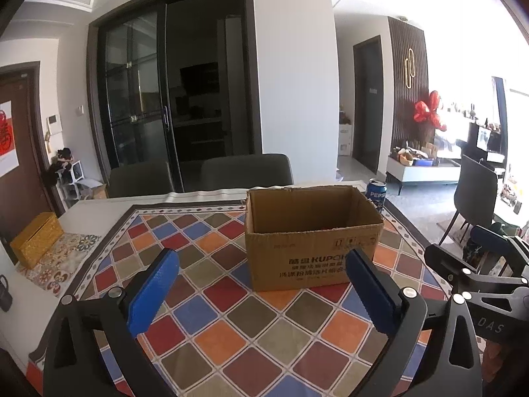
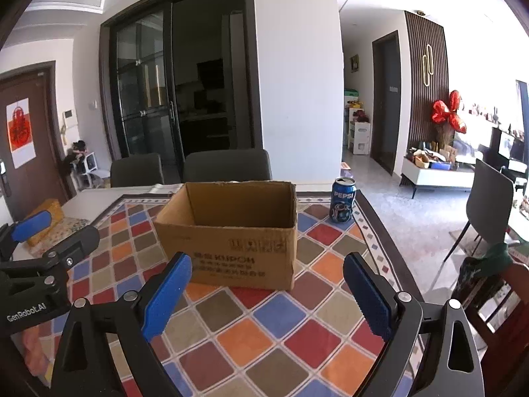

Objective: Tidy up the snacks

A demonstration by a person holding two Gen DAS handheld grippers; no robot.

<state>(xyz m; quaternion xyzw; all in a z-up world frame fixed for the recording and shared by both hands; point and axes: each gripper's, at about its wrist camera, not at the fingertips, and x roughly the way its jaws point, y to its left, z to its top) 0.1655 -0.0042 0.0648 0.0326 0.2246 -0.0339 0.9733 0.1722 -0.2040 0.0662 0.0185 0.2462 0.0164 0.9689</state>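
Note:
An open brown cardboard box (image 1: 312,236) stands upright on the checked tablecloth (image 1: 211,314); it also shows in the right wrist view (image 2: 231,235). Its inside is hidden from this low angle. A blue Pepsi can (image 2: 343,200) stands upright to the right of the box and behind it, partly hidden by the box in the left wrist view (image 1: 377,195). My left gripper (image 1: 261,284) is open and empty, in front of the box. My right gripper (image 2: 267,289) is open and empty, also in front of the box. Each gripper shows at the edge of the other's view.
A yellow box (image 1: 36,243) lies at the table's far left on a patterned cloth. Two dark chairs (image 2: 228,165) stand behind the table and another chair (image 2: 489,205) stands to the right. The table's right edge drops to a tiled floor.

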